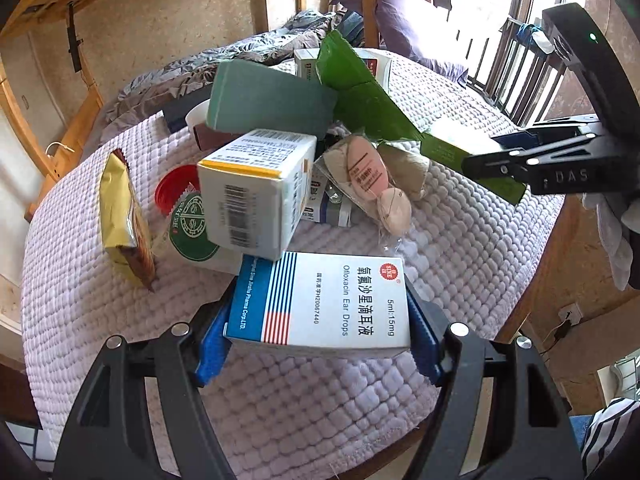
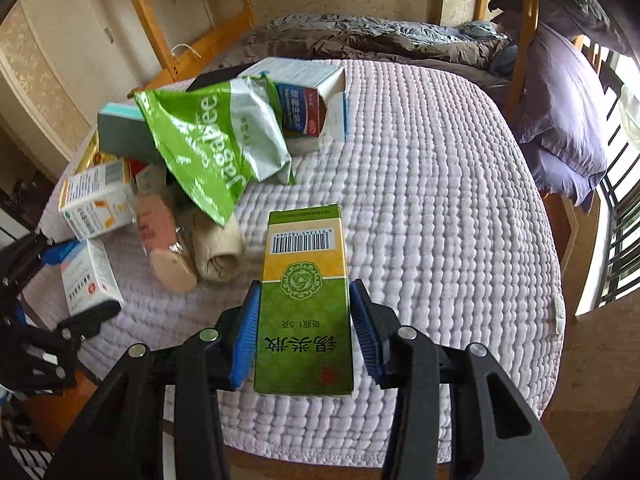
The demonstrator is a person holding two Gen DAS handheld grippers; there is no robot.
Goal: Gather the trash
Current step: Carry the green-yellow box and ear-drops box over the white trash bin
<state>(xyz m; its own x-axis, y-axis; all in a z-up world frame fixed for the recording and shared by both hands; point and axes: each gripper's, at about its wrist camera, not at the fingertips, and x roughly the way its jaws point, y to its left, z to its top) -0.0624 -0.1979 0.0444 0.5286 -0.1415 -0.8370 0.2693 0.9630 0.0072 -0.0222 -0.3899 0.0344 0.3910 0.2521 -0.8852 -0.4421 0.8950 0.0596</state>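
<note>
Left wrist view: left gripper (image 1: pixel 320 316) clamped on the ear drops box (image 1: pixel 320 304), blue pads (image 1: pixel 214 344) pressing both short ends, long axis crosswise between the fingers, box raised just clear of the quilted cover (image 1: pixel 300 412). Remaining trash heaped at 12 o'clock from that box: white barcode carton (image 1: pixel 256 192) just beyond, gold foil packet (image 1: pixel 122 216) and red lid (image 1: pixel 172 188) toward 10 o'clock, grey-green block (image 1: pixel 268 98) behind, pink sealed packet (image 1: pixel 368 176) toward 1 o'clock. Right gripper (image 1: pixel 492 168) visible at 2 o'clock, closed on a green box (image 1: pixel 472 164).

Right wrist view: right gripper (image 2: pixel 304 332) clamped on that green box (image 2: pixel 304 304), pads on its long sides, long axis running straight ahead toward 12 o'clock along the fingers. Heap off at 10 o'clock from it, led by the green and white bag (image 2: pixel 212 140); opened medicine carton (image 2: pixel 308 96) at 12 o'clock, well apart. Left gripper (image 2: pixel 68 280) at 9 o'clock, nearer the pile, probably the better placed hand for further picks, though both hands full for now. No bin or bag for the rubbish visible, so likely a carry-off next.

Surface: pale lilac quilted pad over a bed, soft and bumpy. Rumpled dark duvet (image 2: pixel 360 36) behind, purple pillows (image 2: pixel 560 120) at 2 o'clock, wooden bed frame (image 2: pixel 188 52), barred window (image 2: pixel 624 220) at 3 o'clock.
</note>
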